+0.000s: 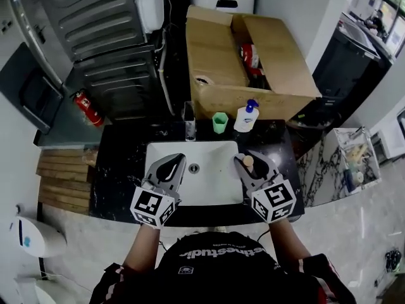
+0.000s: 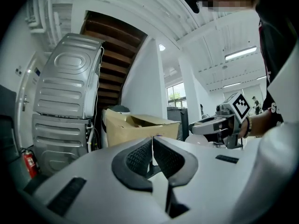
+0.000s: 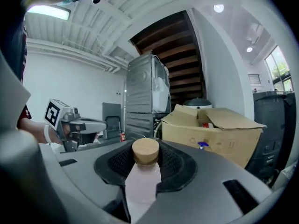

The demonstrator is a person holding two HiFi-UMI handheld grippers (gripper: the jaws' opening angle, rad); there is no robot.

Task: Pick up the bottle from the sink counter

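Observation:
A pale pink bottle (image 3: 142, 181) with a tan wooden cap (image 3: 145, 151) stands upright between my right gripper's black pads (image 3: 174, 164), which press on its neck. In the head view the right gripper (image 1: 249, 164) holds the bottle (image 1: 248, 162) above the right side of the white sink (image 1: 209, 182). My left gripper (image 1: 171, 167) hovers over the sink's left side. In the left gripper view its two pads (image 2: 140, 157) meet at the tips with nothing between them, and the right gripper (image 2: 219, 125) shows off to the right.
On the black counter (image 1: 126, 163) behind the sink stand a faucet (image 1: 190, 122), a green cup (image 1: 219, 122) and a white pump bottle with a blue top (image 1: 247, 116). An open cardboard box (image 1: 240, 62) sits beyond. A grey appliance (image 1: 107, 37) and a red extinguisher (image 1: 87, 106) are at the left.

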